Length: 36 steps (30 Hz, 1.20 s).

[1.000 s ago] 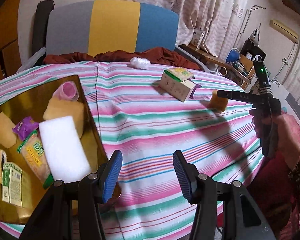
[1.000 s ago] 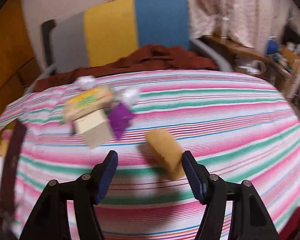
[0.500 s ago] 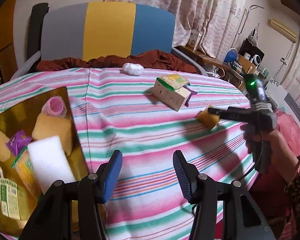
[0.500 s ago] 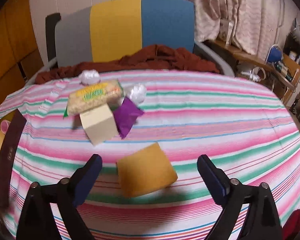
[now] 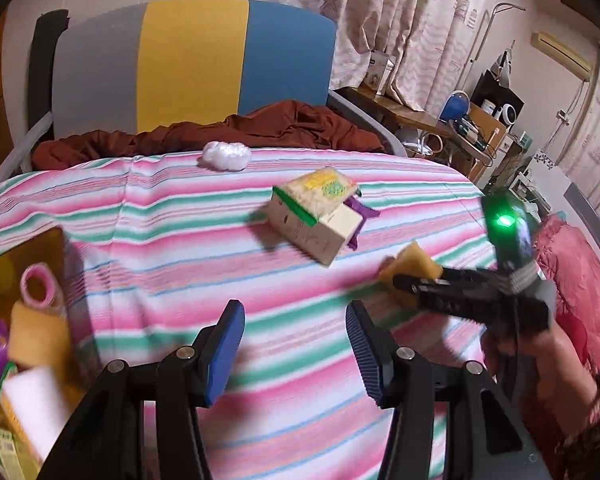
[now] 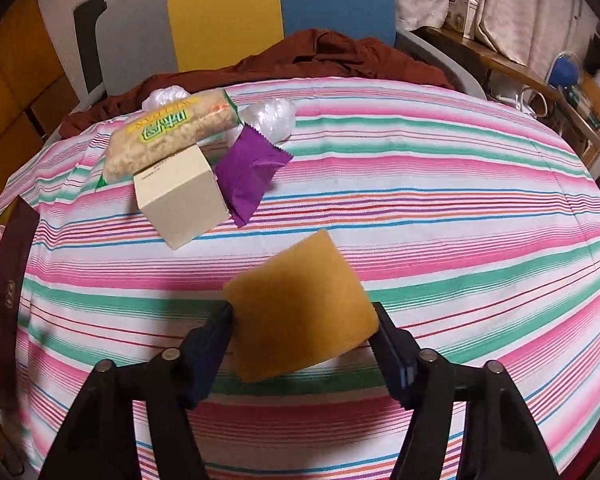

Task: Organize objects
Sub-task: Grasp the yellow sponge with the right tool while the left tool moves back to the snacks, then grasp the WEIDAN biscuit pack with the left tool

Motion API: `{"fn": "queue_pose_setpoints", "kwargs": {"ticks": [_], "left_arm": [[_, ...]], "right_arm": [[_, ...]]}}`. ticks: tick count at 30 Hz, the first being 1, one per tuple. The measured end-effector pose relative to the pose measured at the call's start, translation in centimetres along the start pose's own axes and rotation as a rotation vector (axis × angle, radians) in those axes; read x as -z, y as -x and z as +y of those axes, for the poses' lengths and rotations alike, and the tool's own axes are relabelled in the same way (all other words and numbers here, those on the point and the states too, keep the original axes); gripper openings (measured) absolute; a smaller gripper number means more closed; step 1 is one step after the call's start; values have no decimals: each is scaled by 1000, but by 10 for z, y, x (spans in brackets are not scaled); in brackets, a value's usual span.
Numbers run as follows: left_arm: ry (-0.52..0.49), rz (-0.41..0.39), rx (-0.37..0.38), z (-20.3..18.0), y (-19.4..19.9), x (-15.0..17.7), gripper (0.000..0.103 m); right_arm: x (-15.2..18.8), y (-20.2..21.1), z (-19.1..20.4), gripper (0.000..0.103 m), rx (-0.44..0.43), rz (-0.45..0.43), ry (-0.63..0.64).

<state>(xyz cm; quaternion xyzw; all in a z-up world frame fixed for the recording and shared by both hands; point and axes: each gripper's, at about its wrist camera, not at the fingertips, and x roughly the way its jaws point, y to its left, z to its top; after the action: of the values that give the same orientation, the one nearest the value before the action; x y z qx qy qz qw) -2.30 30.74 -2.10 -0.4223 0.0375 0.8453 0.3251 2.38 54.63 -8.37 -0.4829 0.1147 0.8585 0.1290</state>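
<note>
An orange-yellow sponge lies on the striped tablecloth. My right gripper has it between its jaws, which are closing, and both pads touch its sides. In the left wrist view the right gripper reaches in from the right, held by a hand, with the sponge at its tips. My left gripper hovers open over bare cloth, nothing between its fingers. A cream box carries a snack pack, with a purple packet beside it.
A gold tray at the left edge holds a pink tape roll, another sponge and a white foam block. White plastic wads lie near the far edge. A chair with brown cloth stands behind.
The right gripper opened wide, sank over the sponge and closed onto it. The left gripper moved right across the table, so the tray slid toward the left edge of its view.
</note>
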Motion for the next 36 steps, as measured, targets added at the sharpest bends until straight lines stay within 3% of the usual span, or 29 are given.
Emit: {"fn": "queue_pose_setpoints", "kwargs": {"ticks": [5, 10, 19, 24, 29, 32, 36], "left_arm": [[-38, -11, -29, -13, -25, -27, 59], [-167, -32, -49, -35, -52, -53, 63], [-237, 27, -48, -42, -104, -96, 63], [-244, 71, -55, -39, -129, -99, 64], [-288, 105, -14, -41, -141, -92, 64], [-293, 96, -7, -41, -142, -89, 63], [-326, 74, -28, -44, -141, -84, 50]], "right_arm": [[-3, 8, -7, 67, -16, -14, -43], [-5, 11, -9, 67, -19, -13, -60], [-8, 12, -17, 68, -36, -6, -103], [-8, 12, -19, 68, -47, -4, -115], [-9, 13, -20, 68, -51, -4, -117], [-8, 12, -19, 68, -52, 0, -116], [-8, 11, -19, 68, -48, 1, -114]]}}
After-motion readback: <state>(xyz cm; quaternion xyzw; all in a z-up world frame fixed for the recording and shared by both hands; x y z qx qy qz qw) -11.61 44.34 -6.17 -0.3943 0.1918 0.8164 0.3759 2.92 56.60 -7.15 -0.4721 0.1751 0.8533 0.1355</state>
